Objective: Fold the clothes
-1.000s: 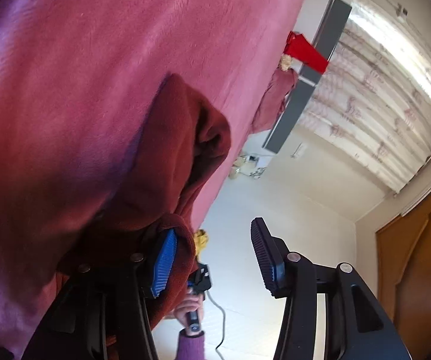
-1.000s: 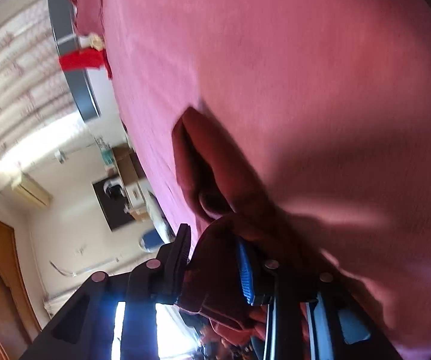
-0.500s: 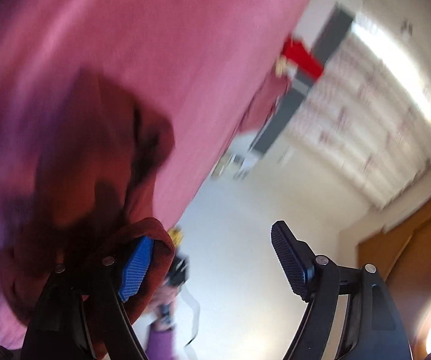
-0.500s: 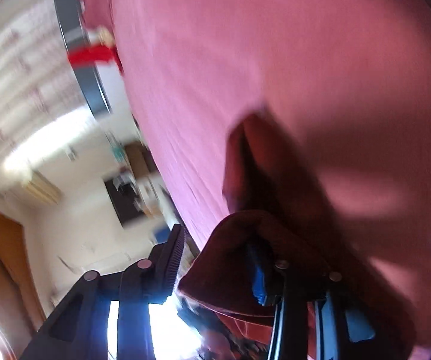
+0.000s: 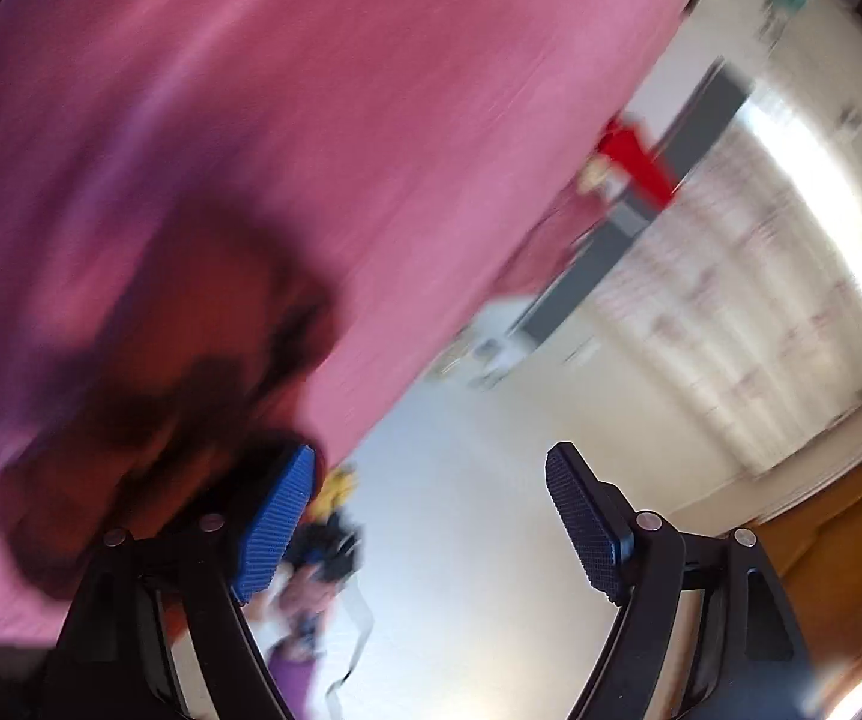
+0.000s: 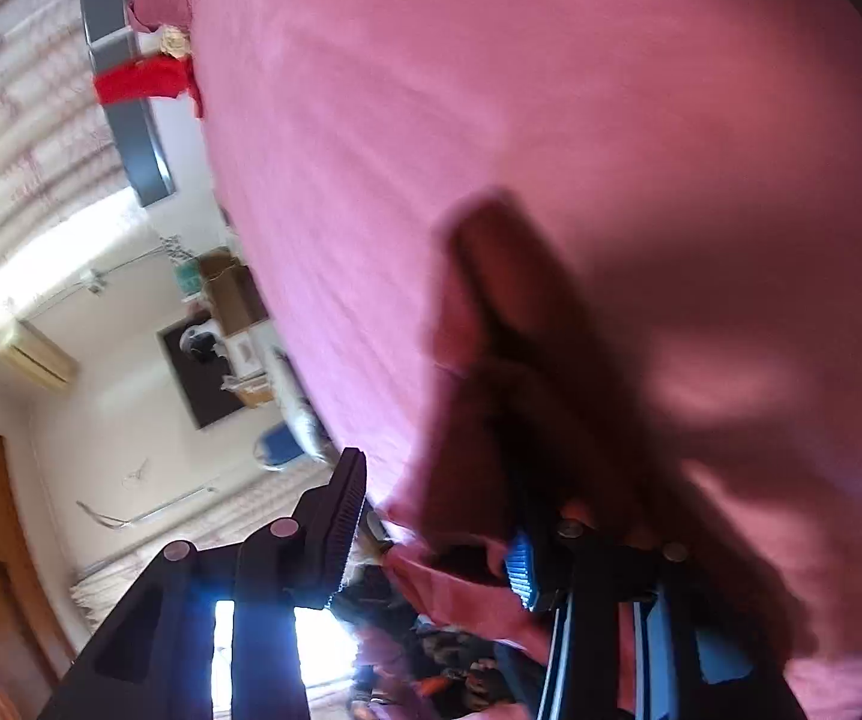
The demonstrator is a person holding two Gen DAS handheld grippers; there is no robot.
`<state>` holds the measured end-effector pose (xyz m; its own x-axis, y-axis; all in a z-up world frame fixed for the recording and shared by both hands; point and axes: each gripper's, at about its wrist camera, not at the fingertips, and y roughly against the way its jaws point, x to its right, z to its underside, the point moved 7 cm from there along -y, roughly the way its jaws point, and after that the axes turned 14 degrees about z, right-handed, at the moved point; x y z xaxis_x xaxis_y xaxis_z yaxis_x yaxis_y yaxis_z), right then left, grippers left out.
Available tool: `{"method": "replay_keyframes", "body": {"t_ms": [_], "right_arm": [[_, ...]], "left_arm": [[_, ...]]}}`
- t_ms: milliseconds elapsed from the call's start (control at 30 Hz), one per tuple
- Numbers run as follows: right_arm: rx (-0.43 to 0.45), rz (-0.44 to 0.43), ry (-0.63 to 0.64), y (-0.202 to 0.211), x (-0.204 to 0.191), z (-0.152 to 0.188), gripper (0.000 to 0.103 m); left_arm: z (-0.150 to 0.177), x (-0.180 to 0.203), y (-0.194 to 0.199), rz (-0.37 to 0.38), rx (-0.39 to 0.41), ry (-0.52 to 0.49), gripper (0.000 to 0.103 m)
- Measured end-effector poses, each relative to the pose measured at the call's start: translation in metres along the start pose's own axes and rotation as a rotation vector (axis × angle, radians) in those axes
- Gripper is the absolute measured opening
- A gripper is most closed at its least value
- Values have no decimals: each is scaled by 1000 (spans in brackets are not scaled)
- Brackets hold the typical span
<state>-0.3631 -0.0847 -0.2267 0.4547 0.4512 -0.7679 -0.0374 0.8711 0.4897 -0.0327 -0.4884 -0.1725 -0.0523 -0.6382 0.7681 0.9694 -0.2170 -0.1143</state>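
Tongs on the left [image 5: 431, 516] stood wide with nothing between the pads. The right tongs [image 6: 437, 534] were partly parted, their pads apart; dark red cloth [image 6: 515, 372] draped over one finger [image 6: 521, 564], unpinched as far as the blur allowed. That garment lay bunched on the pink bedspread [image 5: 323, 120].

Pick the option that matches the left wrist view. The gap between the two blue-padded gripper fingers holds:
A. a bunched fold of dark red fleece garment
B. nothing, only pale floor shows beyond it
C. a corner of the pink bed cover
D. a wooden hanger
B: the left gripper stands wide, with the dark red fleece garment lying outside its left finger.
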Motion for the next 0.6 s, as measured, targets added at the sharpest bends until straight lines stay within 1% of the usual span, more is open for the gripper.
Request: {"method": "replay_keyframes", "body": {"t_ms": [33, 67, 100, 133, 200, 233, 300, 333, 400, 433, 467, 500, 533, 567, 600], "right_arm": [[61, -61, -35, 6, -2, -8, 45], [94, -72, -51, 9, -1, -11, 45], [101, -37, -48, 8, 2, -11, 45], [102, 1, -25, 7, 4, -9, 46], [95, 47, 67, 10, 2, 1, 46], [87, 71, 112, 12, 3, 7, 46], [74, 157, 239, 17, 2, 24, 46], [60, 206, 326, 20, 2, 38, 46], [28, 279, 460, 23, 5, 65, 46], [5, 298, 511, 20, 4, 77, 46], [-27, 301, 547, 15, 2, 89, 46], [-51, 300, 571, 9, 4, 103, 46], [-65, 299, 587, 2, 5, 114, 46], [-79, 297, 603, -5, 6, 126, 46], [-93, 295, 619, -12, 7, 138, 46]], "left_arm": [[-10, 6, -3, 53, 47, 0, 80], [-17, 7, 1, 118, 101, 9, 80], [-23, 5, 5, 176, 141, 27, 80], [-28, 5, 6, 205, 165, 44, 80], [-32, 1, 13, 174, 153, 27, 80], [-31, 0, 18, 132, 128, -2, 80], [-26, 2, 30, 5, 59, -116, 80], [-21, 4, 39, -78, 24, -196, 80], [-8, 8, 49, -272, -36, -410, 80], [1, 7, 51, -363, -63, -499, 80], [11, 4, 47, -423, -112, -568, 80], [22, 0, 43, -474, -169, -633, 80], [36, -8, 40, -505, -234, -655, 80], [51, -18, 38, -530, -302, -662, 80], [61, -28, 36, -533, -363, -636, 80]]}}
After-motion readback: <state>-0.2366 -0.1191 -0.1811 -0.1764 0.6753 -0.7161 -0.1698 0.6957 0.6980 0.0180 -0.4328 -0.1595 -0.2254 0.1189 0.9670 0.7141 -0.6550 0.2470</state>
